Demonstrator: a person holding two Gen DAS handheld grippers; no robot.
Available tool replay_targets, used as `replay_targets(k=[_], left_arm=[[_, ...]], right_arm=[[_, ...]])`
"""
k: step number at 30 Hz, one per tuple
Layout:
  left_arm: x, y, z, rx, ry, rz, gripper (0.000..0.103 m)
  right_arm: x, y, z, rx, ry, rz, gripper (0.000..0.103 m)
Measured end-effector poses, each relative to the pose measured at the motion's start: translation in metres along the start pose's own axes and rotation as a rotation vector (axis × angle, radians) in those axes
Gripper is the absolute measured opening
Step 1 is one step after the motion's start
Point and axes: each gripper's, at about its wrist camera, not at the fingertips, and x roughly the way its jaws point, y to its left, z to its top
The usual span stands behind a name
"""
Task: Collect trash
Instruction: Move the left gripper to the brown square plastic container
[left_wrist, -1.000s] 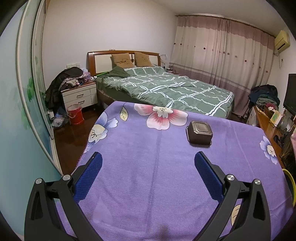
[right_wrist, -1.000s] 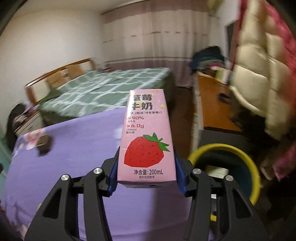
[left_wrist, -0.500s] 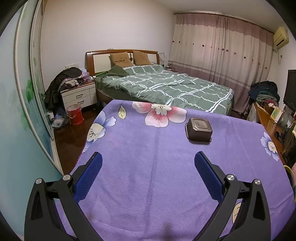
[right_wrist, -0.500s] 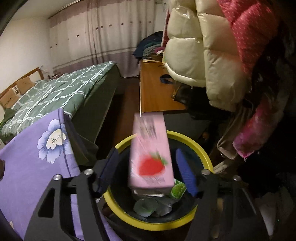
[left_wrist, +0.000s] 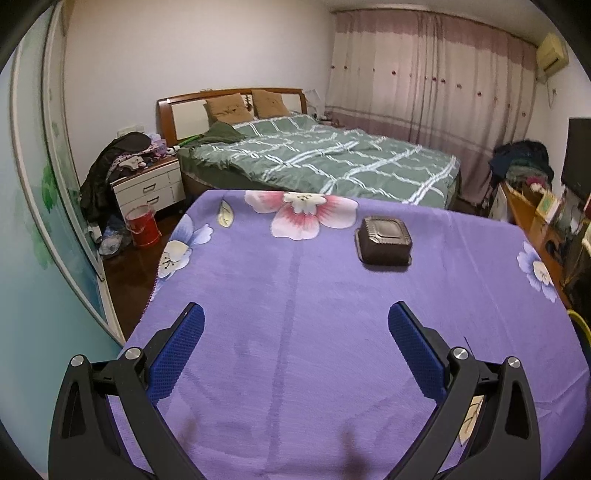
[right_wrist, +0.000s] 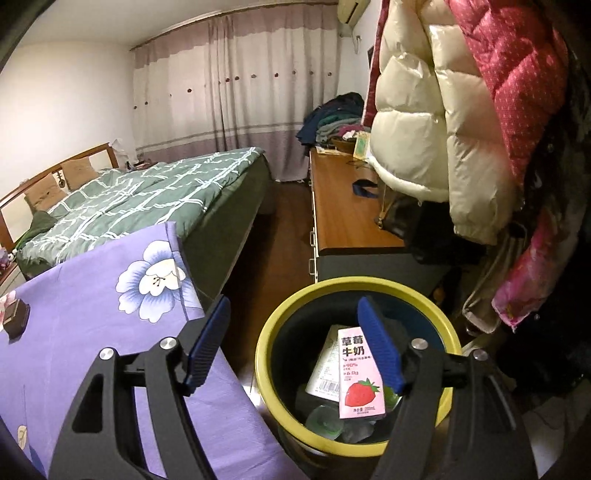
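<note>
Right gripper (right_wrist: 293, 321) hangs over the near rim of the yellow bin (right_wrist: 273, 332); its jaws have just been opening and stand wide with nothing between them. The pink carton (right_wrist: 360, 380) lies inside the bin on other rubbish, partly hidden behind the right finger. Left gripper (left_wrist: 295, 326) hovers over the purple counter (left_wrist: 295, 369), jaws spread wide and empty. Further along the counter sits a dark tray (left_wrist: 384, 243), upside down, well apart from the fingers. A green bed (left_wrist: 332, 162) stands beyond.
</note>
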Motion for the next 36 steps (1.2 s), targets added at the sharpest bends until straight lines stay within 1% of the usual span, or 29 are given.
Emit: replay_targets(k=[4,6,9,12,14,16,23,27,33,35,36], left_arm=[[0.006,-0.019,0.015,0.038,0.045,-0.04,0.098],[0.016,-0.031,0.028,0.031,0.083,-0.083,0.098],[0.033,-0.046,0.042,0.027,0.109,-0.105,0.098],[0.061,-0.061,0.053,0.015,0.159,-0.125,0.098],[0.086,-0.067,0.058,-0.013,0.208,-0.141,0.098],[0.105,-0.071,0.062,-0.037,0.234,-0.144,0.098],[0.156,-0.099,0.079,-0.001,0.271,-0.086,0.098],[0.178,-0.105,0.085,0.0,0.284,-0.05,0.098],[0.198,-0.105,0.091,0.0,0.3,-0.042,0.089],[0.203,-0.106,0.09,0.007,0.31,-0.04,0.083],[0.205,-0.106,0.089,0.01,0.315,-0.039,0.082]], right_arm=[[-0.001,0.008,0.0,-0.038,-0.005,0.008,0.07],[-0.001,0.009,0.0,-0.041,-0.002,0.012,0.07],[0.002,0.005,0.0,-0.021,0.009,0.021,0.07],[0.005,0.003,0.001,-0.009,0.025,0.026,0.07],[0.006,0.004,0.001,-0.013,0.027,0.026,0.071],[0.005,0.006,0.0,-0.022,0.025,0.027,0.071],[0.008,0.004,0.0,-0.012,0.041,0.041,0.071],[0.009,0.004,0.001,-0.011,0.046,0.045,0.071],[0.009,0.005,0.001,-0.013,0.049,0.058,0.071],[0.01,0.005,0.001,-0.011,0.052,0.06,0.071],[0.01,0.005,0.001,-0.01,0.053,0.062,0.071]])
